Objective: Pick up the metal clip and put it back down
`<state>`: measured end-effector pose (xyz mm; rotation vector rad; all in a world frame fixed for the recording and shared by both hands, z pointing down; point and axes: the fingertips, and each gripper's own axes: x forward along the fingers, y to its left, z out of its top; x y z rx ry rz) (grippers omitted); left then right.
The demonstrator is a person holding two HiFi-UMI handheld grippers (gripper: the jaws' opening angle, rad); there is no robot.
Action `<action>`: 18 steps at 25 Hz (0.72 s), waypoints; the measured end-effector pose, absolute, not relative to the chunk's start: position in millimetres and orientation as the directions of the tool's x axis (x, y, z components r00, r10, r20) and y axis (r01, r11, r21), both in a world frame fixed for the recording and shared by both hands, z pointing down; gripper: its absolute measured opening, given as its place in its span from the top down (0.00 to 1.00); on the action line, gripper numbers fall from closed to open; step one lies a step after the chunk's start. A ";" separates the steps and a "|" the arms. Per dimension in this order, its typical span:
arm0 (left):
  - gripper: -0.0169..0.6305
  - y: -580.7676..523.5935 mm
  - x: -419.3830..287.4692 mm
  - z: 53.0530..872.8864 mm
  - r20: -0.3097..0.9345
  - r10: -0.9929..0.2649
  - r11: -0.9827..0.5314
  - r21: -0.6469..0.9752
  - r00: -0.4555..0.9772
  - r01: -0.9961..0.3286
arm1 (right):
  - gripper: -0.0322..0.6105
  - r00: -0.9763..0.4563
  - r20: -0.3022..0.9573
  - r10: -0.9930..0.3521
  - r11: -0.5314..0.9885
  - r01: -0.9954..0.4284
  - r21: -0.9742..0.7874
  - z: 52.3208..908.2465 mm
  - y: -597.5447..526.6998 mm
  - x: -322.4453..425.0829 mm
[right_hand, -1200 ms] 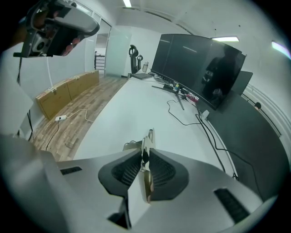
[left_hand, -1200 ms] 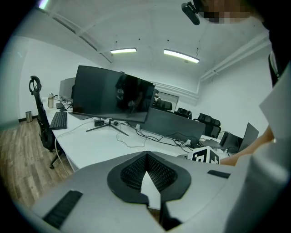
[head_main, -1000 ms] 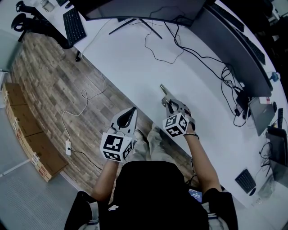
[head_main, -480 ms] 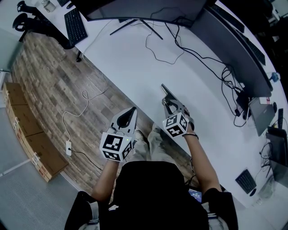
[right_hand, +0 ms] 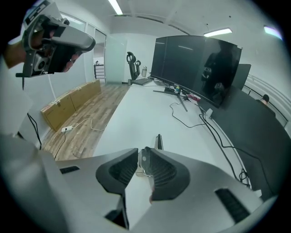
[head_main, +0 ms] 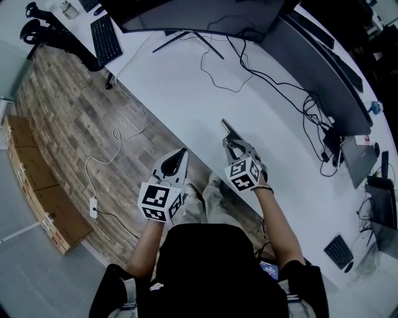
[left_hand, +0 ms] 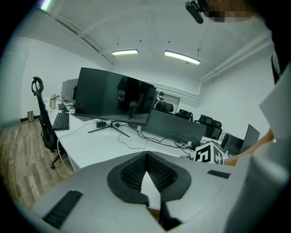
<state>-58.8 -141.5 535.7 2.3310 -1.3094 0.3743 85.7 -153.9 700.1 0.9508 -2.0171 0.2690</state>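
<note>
While parting the jaws of the right gripper (head_main: 231, 144) (right_hand: 138, 157), lets go of the metal clip (head_main: 227, 130) (right_hand: 158, 142): lies on the white table (head_main: 186, 93) nr the front edge, wire handles btwn the pads (right_hand: 163, 170), black body pointing away twd the monitor (head_main: 186, 12). Gap visible on one side of the handles. Holds the left gripper (head_main: 181, 154) (left_hand: 146, 157) off the table, over the wood floor (head_main: 68, 124), jaws pressed together w/ nothing btwn.

Desk (head_main: 186, 105) open beyond right gripper (head_main: 229, 145); cable (head_main: 235, 90), monitor stand (head_main: 208, 42) farther back.
</note>
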 end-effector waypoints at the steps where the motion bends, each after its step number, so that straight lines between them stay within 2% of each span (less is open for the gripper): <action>1: 0.95 -141.9 -59.2 533.3 0.432 -0.741 -0.456 0.240 0.515 -0.857 | 0.82 -0.333 0.781 -0.528 0.686 -0.710 0.161 696.7 -154.5 85.6; 18: 0.95 -149.4 -72.1 484.1 0.348 -0.795 -0.461 0.186 0.497 -0.868 | 0.88 -0.369 0.657 -0.658 0.623 -0.756 0.199 600.3 -165.4 75.0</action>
